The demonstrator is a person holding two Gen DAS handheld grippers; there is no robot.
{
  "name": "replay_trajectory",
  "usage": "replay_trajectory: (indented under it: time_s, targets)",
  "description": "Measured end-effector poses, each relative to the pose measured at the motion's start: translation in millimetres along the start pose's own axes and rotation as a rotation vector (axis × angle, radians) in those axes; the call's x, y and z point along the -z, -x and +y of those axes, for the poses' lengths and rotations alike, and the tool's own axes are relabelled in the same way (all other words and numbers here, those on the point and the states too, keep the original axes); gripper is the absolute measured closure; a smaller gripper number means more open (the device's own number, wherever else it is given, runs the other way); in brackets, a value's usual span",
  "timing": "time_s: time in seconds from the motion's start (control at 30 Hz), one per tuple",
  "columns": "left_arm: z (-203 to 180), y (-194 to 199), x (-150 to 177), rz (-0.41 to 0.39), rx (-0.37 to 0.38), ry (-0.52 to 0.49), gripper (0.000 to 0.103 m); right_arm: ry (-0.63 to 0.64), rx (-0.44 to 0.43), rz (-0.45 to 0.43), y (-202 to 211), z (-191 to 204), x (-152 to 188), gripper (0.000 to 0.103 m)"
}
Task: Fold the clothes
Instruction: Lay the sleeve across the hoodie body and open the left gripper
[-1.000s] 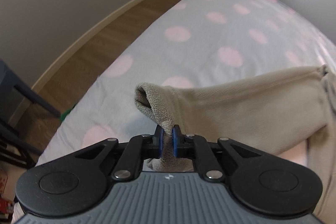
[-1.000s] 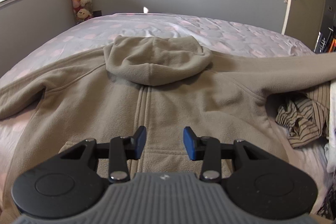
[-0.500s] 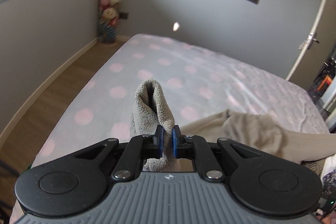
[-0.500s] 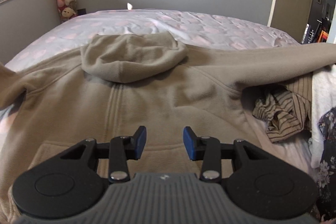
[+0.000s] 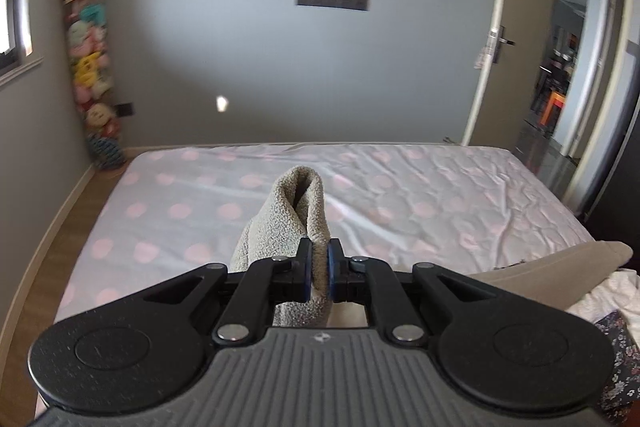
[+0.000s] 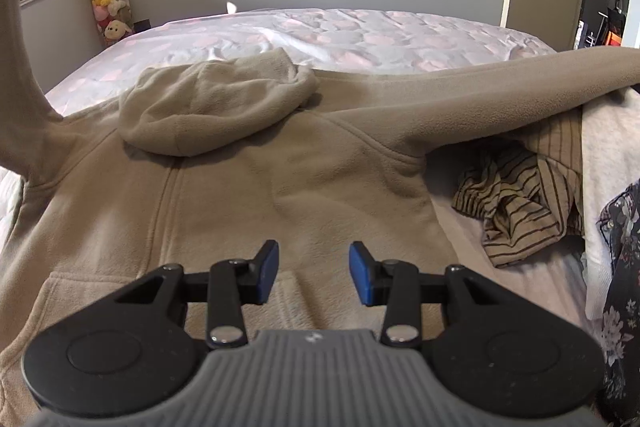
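A beige fleece hoodie (image 6: 280, 187) lies front-up on the bed, zip down the middle, hood (image 6: 216, 107) bunched at the far end. Its right sleeve (image 6: 500, 95) stretches out over other clothes. Its left sleeve (image 6: 24, 75) rises steeply at the left edge of the right wrist view. My left gripper (image 5: 318, 275) is shut on that sleeve's cuff (image 5: 298, 211), held high above the bed. My right gripper (image 6: 314, 277) hovers open over the hoodie's lower front, with nothing between its fingers.
The bed (image 5: 440, 195) has a pale sheet with pink dots. A striped garment (image 6: 520, 203), a white one (image 6: 608, 147) and a dark floral one (image 6: 624, 267) are piled at the right. Stuffed toys (image 5: 90, 67) hang in the far left corner. A door (image 5: 520, 47) stands open at right.
My left gripper has lifted the cuff from near the bed to high above it and swung to face the far wall. The right gripper drifted slightly right, still open.
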State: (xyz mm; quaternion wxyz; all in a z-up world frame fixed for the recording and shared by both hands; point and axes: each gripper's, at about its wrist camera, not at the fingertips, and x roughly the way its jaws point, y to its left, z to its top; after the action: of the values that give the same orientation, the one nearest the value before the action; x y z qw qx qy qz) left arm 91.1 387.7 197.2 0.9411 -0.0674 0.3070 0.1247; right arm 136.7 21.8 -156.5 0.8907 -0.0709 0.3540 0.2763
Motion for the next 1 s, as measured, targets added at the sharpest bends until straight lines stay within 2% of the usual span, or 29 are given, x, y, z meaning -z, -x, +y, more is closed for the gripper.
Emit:
replay_trajectory:
  time_s: [0.13,0.23,0.4,0.63,0.83,1.0]
  targets:
    - [-60.5,-44.4,-11.7,0.047,0.053,-0.063,0.099,-0.065,-0.018,-0.003,-4.4,-19.7,-2.6,0.06]
    - [-95.7,-83.1,-8.9,0.08,0.09,-0.076,0.1,-0.129,-0.024,0.004,-7.2,-33.7,-2.7,0.06]
    - [-134.1,-154.3,6.1,0.127,0.115,-0.079,0.1,-0.179,-0.056,-0.007,-8.3,-42.1,-2.4,0.06]
    - [-160.4,-250.1,46.7,0.229,0.149,-0.05,0.1,-0.204,-0.083,0.008,-15.1,-46.8,-2.2,0.06]
    - [-172.0,-311.9,80.1,0.303,0.165,-0.037,0.1,-0.215,-0.093,0.033,-25.2,-48.2,-2.3,0.06]
    - [-180.8,-353.3,112.2,0.392,0.242,0.003,0.097,-0.219,-0.093,0.057,-35.2,-48.6,-0.9,0.06]
